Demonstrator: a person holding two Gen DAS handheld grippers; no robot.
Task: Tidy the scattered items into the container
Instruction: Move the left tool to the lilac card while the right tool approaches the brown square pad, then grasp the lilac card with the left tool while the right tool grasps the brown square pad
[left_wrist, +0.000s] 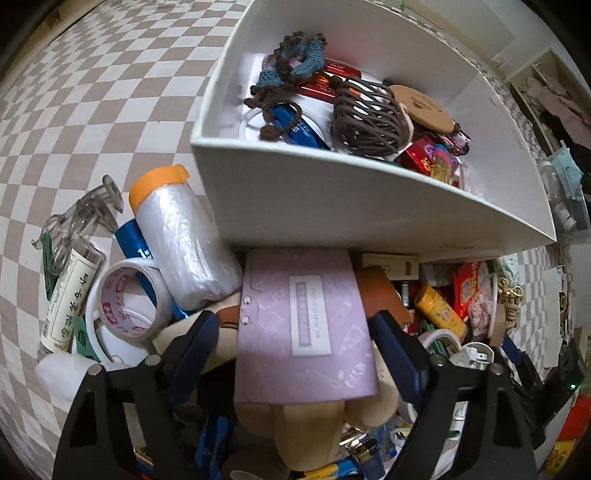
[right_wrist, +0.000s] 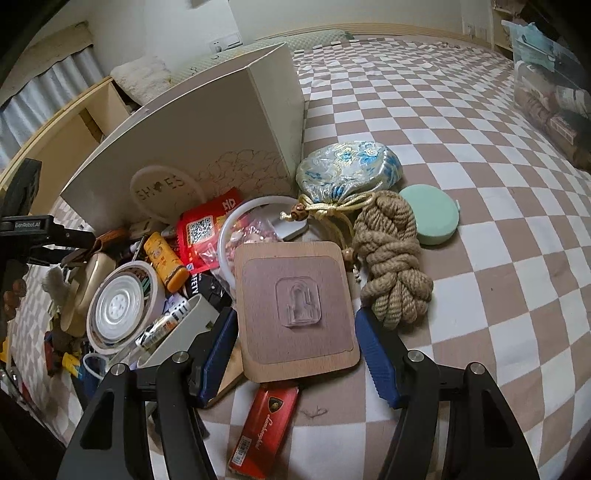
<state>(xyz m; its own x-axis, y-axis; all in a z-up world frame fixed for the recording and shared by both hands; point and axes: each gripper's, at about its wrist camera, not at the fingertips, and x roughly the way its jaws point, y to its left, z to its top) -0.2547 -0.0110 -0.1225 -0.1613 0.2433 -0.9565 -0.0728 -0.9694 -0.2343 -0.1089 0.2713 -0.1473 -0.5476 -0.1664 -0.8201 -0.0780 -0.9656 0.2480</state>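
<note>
Left tongs (left_wrist: 295, 328) straddle the lilac card (left_wrist: 306, 325), part-open, its long axis toward the white box (left_wrist: 332, 199).

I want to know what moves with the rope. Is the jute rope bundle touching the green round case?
Touching. In the right wrist view the rope bundle leans against the near edge of the green round case, with no checkered cloth showing between them.

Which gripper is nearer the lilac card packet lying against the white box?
Left. The left gripper straddles the lilac card packet; the right gripper is over the wooden square, further along the pile.
</note>
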